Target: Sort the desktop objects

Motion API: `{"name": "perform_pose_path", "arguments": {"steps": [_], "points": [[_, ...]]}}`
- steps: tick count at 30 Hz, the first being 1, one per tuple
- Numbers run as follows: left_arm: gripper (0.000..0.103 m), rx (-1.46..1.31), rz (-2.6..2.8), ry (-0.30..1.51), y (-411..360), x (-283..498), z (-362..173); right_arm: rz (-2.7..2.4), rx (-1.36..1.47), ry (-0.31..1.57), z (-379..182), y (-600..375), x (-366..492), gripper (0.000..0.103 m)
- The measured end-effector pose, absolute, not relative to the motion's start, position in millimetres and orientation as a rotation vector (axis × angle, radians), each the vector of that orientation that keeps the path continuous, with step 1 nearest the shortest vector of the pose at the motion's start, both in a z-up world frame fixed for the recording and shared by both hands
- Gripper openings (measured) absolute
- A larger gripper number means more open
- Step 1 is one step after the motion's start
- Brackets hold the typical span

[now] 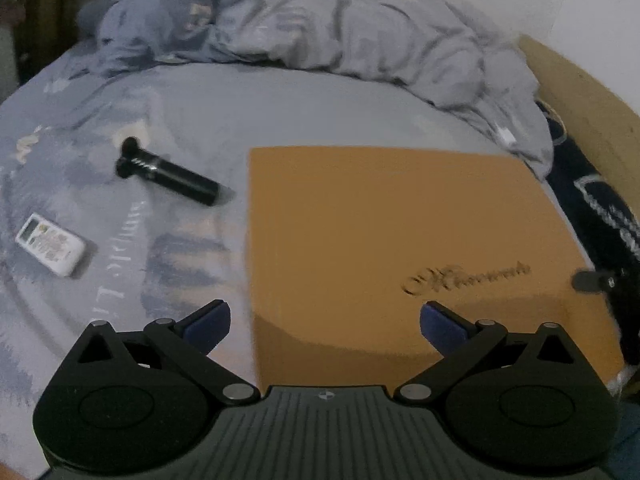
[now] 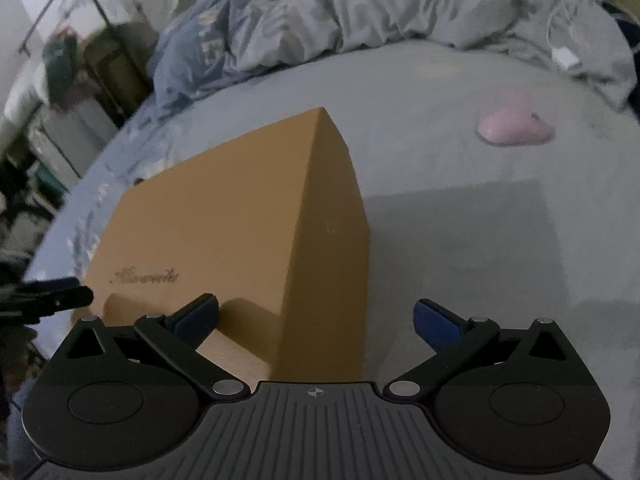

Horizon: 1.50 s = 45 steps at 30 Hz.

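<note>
Step, as judged: start of sort, nothing picked yet. Left gripper wide open, empty, above box edge. Right gripper wide open, empty, over box corner. Count: one box mid-bed; one black cylinder and one remote left of it; one pink mouse right. Next likely: reach, close on one item.

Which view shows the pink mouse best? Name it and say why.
The right wrist view. The pink mouse lies there in full on the grey bed sheet, right of the brown box, unblocked though slightly blurred. The left wrist view shows none of it, only the box, a black cylinder and a white remote.
</note>
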<state>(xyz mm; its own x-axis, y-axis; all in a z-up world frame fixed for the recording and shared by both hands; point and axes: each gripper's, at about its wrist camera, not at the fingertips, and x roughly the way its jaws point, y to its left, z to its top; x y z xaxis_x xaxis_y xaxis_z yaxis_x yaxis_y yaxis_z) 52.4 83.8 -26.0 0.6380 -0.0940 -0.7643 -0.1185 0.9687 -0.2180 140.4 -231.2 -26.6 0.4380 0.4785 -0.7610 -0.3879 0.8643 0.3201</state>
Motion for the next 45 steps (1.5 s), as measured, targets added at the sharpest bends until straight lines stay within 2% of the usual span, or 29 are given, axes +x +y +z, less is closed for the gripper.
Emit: {"name": "perform_pose_path", "arguments": {"steps": [4,21,30,45], "points": [[0.103,-0.155,0.036,0.880,66,56,-23,0.457,-0.049,1.000,-31,-228,138,0.103],[0.103,-0.255,0.029,0.921,85,72,-46,0.407,-0.013,1.014,-55,-224,149,0.103],[0.103,-0.173,0.056,0.882,76,63,-35,0.375,0.012,0.980,-53,-224,142,0.103],[0.103,-0.100,0.059,0.535,60,-6,44,0.490,0.014,0.615,20,-207,50,0.103]]}}
